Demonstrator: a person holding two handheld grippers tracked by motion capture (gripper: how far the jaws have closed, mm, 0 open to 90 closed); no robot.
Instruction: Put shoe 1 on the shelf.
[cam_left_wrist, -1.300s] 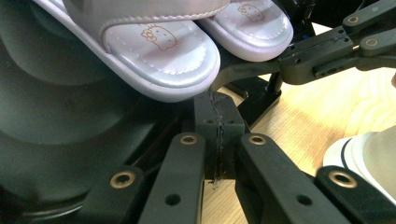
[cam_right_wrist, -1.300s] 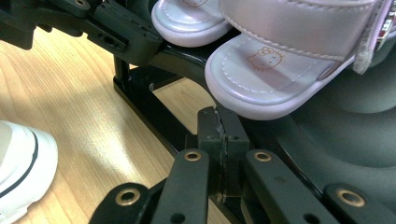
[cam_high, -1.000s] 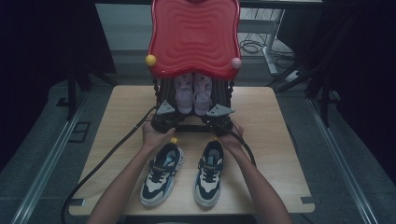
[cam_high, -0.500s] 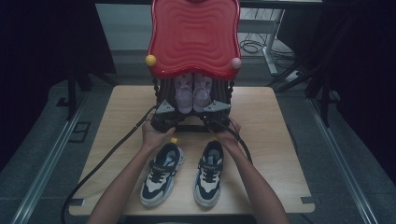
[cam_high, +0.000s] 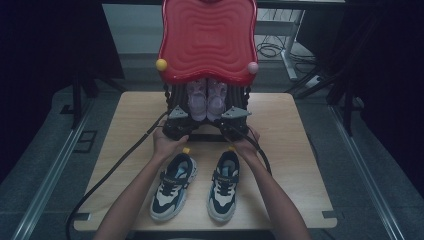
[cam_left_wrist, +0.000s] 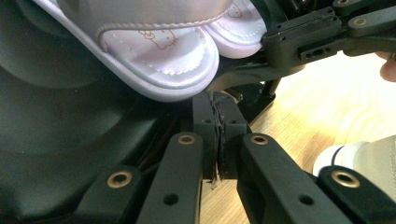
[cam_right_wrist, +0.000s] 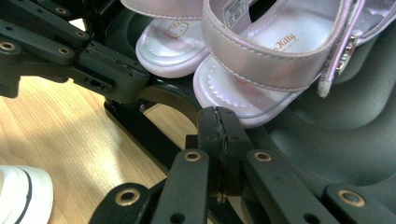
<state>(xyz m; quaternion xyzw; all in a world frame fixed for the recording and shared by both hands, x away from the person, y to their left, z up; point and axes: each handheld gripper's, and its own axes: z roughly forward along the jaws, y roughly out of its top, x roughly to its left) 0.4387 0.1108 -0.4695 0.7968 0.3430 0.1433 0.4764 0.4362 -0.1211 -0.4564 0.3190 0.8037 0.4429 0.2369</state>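
Two lilac sandals (cam_high: 206, 97) stand side by side on the black lower shelf (cam_right_wrist: 327, 140) of a rack with a red wavy top (cam_high: 207, 37). My left gripper (cam_high: 178, 119) and right gripper (cam_high: 234, 118) sit just in front of that shelf, each held by a hand. In the left gripper view the jaws (cam_left_wrist: 217, 119) are pressed together under the toe of a sandal (cam_left_wrist: 159, 51), with nothing between them. The right gripper (cam_right_wrist: 218, 126) is also shut and empty, its tips just below the toe of the other sandal (cam_right_wrist: 252, 74).
A pair of white, navy and teal sneakers (cam_high: 197, 185) stands on the wooden table (cam_high: 300, 150) near its front edge, between the person's forearms. Black cables (cam_high: 115, 170) trail off the left side. The rack has a yellow knob (cam_high: 161, 64) and a pink knob (cam_high: 252, 67).
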